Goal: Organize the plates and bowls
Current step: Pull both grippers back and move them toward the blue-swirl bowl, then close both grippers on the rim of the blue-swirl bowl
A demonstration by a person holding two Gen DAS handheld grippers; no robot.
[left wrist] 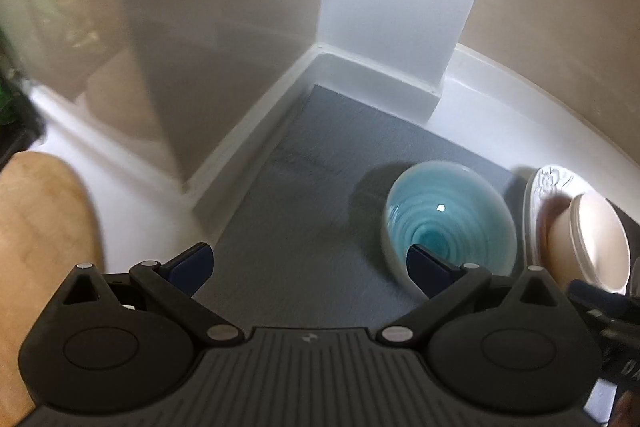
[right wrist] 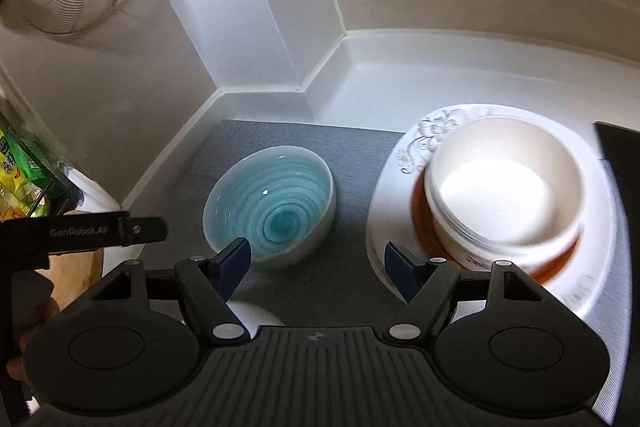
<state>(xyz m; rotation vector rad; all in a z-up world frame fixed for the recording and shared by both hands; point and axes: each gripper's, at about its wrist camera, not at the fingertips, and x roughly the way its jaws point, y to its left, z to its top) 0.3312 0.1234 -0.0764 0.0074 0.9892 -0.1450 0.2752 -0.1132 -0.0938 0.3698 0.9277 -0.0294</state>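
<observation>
With both sets of tongs, left (left wrist: 308, 267) and right (right wrist: 318, 265), open and empty, you approach the blue bowl (right wrist: 270, 213) at eleven o'clock, needing one tong over its rim.

I see a white countertop (right wrist: 380, 87) in a wall corner | grey mat (right wrist: 304, 143) lies flat on it | blue swirl bowl (right wrist: 270, 205) sits upright on the mat at centre | white floral plate (right wrist: 404, 163) at its 3 o'clock, overlapping the mat's edge | wooden board (left wrist: 36, 227) at 9 o'clock
</observation>
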